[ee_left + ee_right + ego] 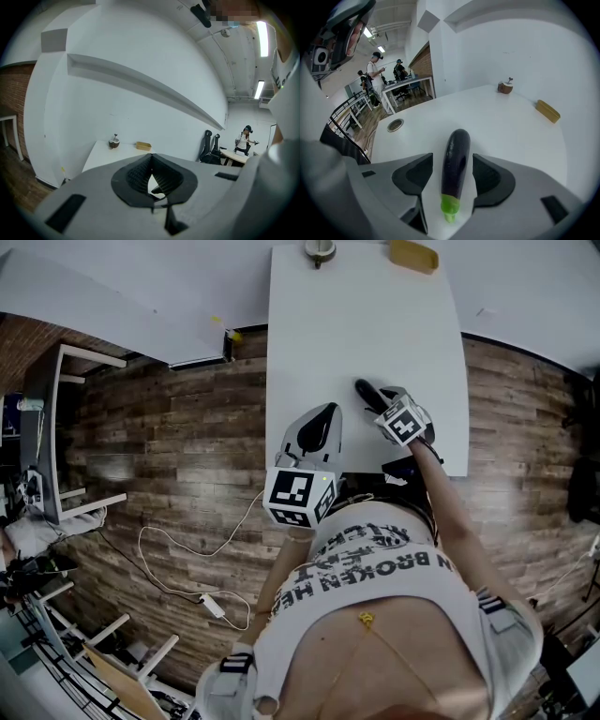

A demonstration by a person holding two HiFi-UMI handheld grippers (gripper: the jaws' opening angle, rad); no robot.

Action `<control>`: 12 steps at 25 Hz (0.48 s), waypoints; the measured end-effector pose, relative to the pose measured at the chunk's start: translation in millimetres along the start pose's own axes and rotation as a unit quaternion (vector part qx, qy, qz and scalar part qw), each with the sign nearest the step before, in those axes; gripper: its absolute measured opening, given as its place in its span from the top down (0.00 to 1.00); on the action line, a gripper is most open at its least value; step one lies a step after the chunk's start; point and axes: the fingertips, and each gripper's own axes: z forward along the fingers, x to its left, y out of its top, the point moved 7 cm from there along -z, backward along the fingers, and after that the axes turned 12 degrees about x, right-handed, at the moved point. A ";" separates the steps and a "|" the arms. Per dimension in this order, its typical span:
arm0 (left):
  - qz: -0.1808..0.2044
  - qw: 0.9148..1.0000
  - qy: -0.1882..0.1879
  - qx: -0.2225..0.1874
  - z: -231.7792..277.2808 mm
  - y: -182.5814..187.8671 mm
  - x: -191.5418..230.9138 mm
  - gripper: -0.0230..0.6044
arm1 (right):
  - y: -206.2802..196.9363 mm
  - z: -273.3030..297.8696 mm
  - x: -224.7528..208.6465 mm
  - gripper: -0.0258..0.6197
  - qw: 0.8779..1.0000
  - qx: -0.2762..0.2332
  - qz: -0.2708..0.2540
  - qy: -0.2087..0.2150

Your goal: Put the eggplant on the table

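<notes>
Lying, head view: eggplant [366, 390] on the white table [366, 315], close to its near edge, toward the right corner; dark tip points to the far edge.
Grippers, head view: right gripper [379, 406] sits right at the eggplant. Left gripper [326, 418] hangs by the near-left corner, farther off.
Left gripper view: jaws clenched pad to pad, nothing between them.
Right gripper view: jaws spread, with the eggplant between them. Bare table shows on each side; neither pad touches it.
Axis: long axis runs along the jaws, green stem end toward the gripper.
Judgement: eggplant looks set down and released. A straight pull-back along that axis should clear it.
</notes>
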 end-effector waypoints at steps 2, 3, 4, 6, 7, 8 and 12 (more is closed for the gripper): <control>0.001 1.000 0.000 0.001 0.4 0.3 -0.6 0.97 | 2.5 -6.3 -2.5 0.59 1.000 -0.008 0.002 -0.003; 0.001 1.000 0.000 0.002 0.8 0.6 -0.7 0.97 | 4.5 -10.3 -3.8 0.59 1.000 -0.015 0.002 -0.003; 0.002 1.000 0.001 0.002 1.2 0.8 -0.7 0.97 | 6.9 -14.8 -5.0 0.59 1.000 -0.022 0.001 -0.005; 0.002 1.000 0.001 0.003 2.0 0.6 -0.6 0.97 | 11.9 -24.4 -6.5 0.59 0.999 -0.037 -0.002 -0.010; 0.003 1.000 0.001 0.004 2.2 0.2 -0.7 0.97 | 14.1 -29.3 -6.7 0.59 0.999 -0.045 -0.005 -0.014; 0.003 1.000 0.001 0.005 2.5 -0.4 -0.9 0.97 | 16.2 -34.1 -6.9 0.59 0.998 -0.053 -0.008 -0.018; 0.004 1.000 0.001 0.009 4.9 -2.0 0.9 0.97 | 24.6 -48.2 -6.6 0.59 0.997 -0.071 -0.025 -0.026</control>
